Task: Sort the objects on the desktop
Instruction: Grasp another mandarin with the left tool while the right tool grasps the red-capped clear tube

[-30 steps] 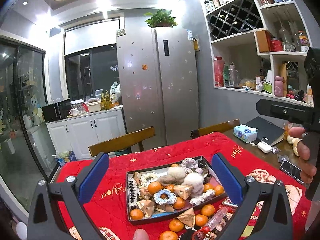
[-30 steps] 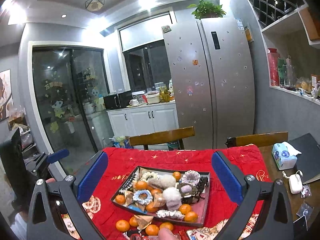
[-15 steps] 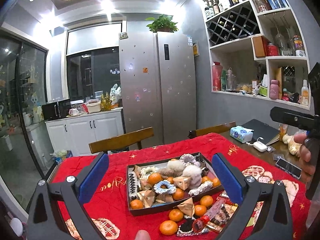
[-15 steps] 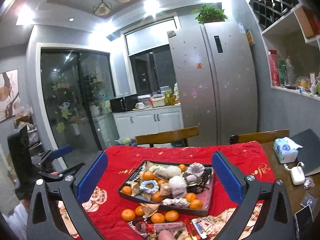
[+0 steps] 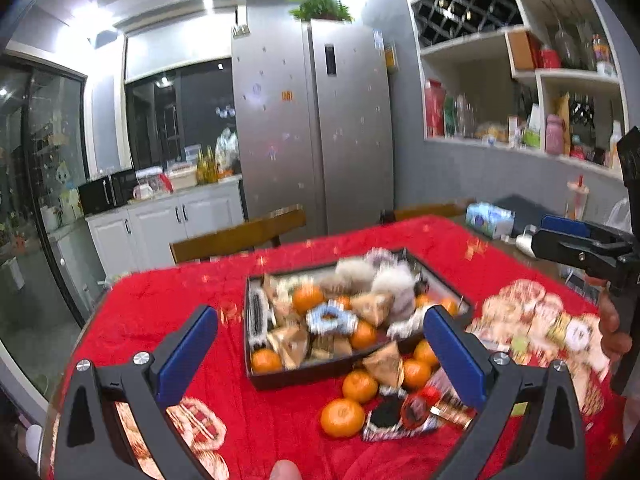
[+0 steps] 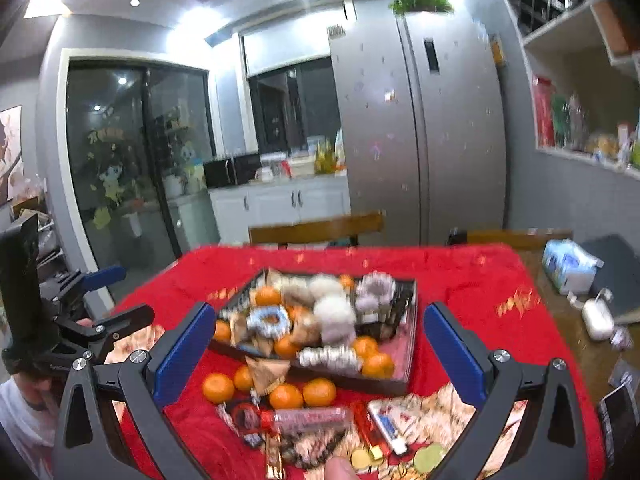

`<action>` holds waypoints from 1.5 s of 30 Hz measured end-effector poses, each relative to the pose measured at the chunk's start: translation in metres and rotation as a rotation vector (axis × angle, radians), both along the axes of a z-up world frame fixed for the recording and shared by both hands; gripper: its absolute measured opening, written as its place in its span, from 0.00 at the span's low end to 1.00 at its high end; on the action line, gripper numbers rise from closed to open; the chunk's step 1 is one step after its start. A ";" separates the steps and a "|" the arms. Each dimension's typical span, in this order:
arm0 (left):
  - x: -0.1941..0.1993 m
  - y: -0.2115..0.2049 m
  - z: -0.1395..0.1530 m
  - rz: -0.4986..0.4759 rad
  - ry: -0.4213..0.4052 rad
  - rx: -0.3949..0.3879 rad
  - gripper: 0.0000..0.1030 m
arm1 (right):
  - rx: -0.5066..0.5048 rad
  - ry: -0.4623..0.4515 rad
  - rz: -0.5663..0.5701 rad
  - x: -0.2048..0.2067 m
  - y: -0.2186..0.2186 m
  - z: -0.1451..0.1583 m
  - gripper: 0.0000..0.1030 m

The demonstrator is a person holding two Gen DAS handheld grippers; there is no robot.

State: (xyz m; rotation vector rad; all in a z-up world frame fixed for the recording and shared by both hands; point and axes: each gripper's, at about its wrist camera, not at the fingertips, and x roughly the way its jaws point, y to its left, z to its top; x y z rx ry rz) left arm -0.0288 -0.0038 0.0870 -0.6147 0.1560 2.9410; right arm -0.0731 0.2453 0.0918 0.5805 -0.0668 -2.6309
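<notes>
A dark tray (image 5: 332,372) (image 6: 394,385) on the red tablecloth (image 5: 152,304) holds tangerines, furry hair ties, a pale blue hair clip (image 5: 331,318) (image 6: 267,321) and wrapped snacks. Loose tangerines (image 5: 342,417) (image 6: 218,388), a clear tube with a red cap (image 6: 296,417) and small packets lie on the cloth in front of the tray. My left gripper (image 5: 320,344) hangs open above the tray's near edge, holding nothing. My right gripper (image 6: 316,350) is open too, above the loose items. Each gripper also shows at the edge of the other's view.
Two wooden chairs (image 5: 240,236) stand behind the table. On the bare wood at the right lie a tissue pack (image 6: 570,266), a dark notebook (image 6: 612,272), a white case (image 6: 597,319) and a phone (image 6: 618,408). A fridge and wall shelves stand behind.
Both grippers have tilted down and moved closer to the table, so the tray and loose items look larger. Both stay open and empty.
</notes>
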 end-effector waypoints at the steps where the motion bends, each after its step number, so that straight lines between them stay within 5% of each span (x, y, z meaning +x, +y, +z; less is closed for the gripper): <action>1: -0.004 -0.001 -0.008 0.001 -0.018 0.001 1.00 | 0.001 -0.015 0.013 -0.003 0.000 -0.005 1.00; 8: -0.031 -0.004 -0.052 -0.016 -0.127 0.020 1.00 | 0.017 -0.156 0.067 -0.017 -0.012 -0.044 1.00; 14: -0.047 0.000 -0.085 -0.033 -0.210 0.008 1.00 | -0.122 -0.327 0.097 -0.030 -0.011 -0.073 1.00; 23: -0.067 0.000 -0.119 -0.039 -0.337 0.008 1.00 | -0.197 -0.528 0.132 -0.048 -0.021 -0.108 0.99; 31: -0.076 0.000 -0.132 -0.051 -0.387 0.012 1.00 | -0.243 -0.592 0.118 -0.056 -0.024 -0.126 0.83; 34: -0.079 -0.001 -0.136 -0.042 -0.412 0.020 1.00 | -0.226 -0.612 0.093 -0.060 -0.028 -0.133 0.62; 36: -0.082 -0.003 -0.139 -0.046 -0.435 0.034 0.97 | -0.204 -0.608 0.087 -0.060 -0.032 -0.136 0.56; 39: -0.085 -0.005 -0.142 -0.058 -0.456 0.050 0.84 | -0.188 -0.594 0.087 -0.059 -0.035 -0.134 0.52; 41: -0.085 -0.004 -0.143 -0.082 -0.466 0.063 0.66 | -0.203 -0.599 0.090 -0.058 -0.032 -0.134 0.51; 45: -0.084 -0.003 -0.143 -0.107 -0.468 0.076 0.53 | -0.187 -0.586 0.100 -0.055 -0.032 -0.131 0.46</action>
